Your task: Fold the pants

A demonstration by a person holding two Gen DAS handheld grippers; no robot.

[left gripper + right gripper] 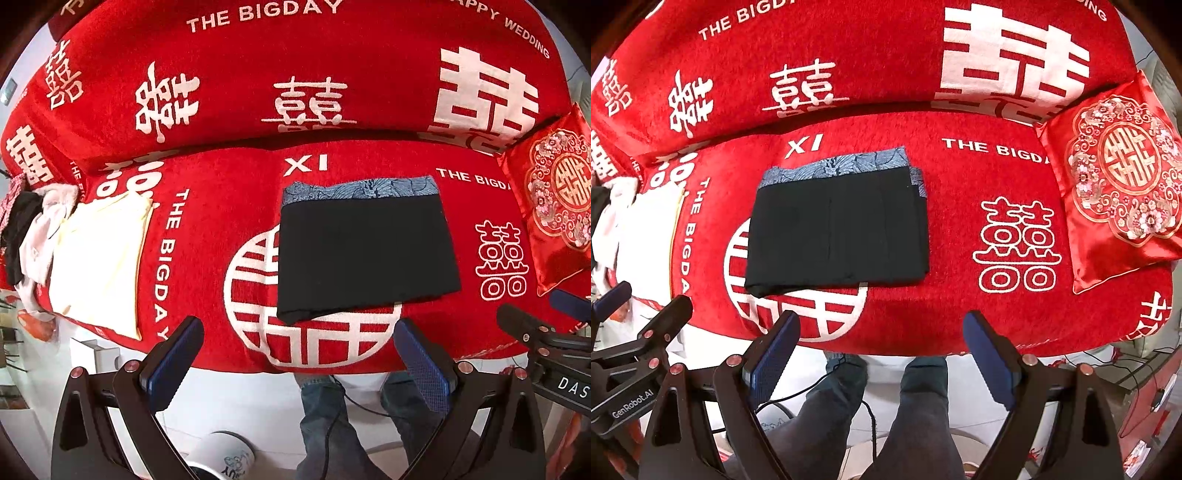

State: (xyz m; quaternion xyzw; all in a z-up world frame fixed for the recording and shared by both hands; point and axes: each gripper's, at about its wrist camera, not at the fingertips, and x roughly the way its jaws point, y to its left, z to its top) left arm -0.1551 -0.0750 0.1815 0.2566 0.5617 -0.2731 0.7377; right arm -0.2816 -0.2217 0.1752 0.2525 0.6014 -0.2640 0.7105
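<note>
The black pants (pixel 364 254) lie folded into a flat rectangle on the red sofa seat (pixel 207 229), with a blue patterned waistband (pixel 362 188) at the far edge. They also show in the right wrist view (pixel 838 232). My left gripper (pixel 299 328) is open and empty, held off the sofa's front edge, just short of the pants. My right gripper (pixel 881 321) is open and empty, also in front of the pants. The right gripper (pixel 532 321) shows at the right of the left wrist view.
A folded cream garment (pixel 99 258) and a heap of white and black clothes (pixel 29 236) lie at the seat's left end. A red embroidered cushion (pixel 1119 177) leans at the right. The person's legs (pixel 886 413) and a cable are below the sofa front.
</note>
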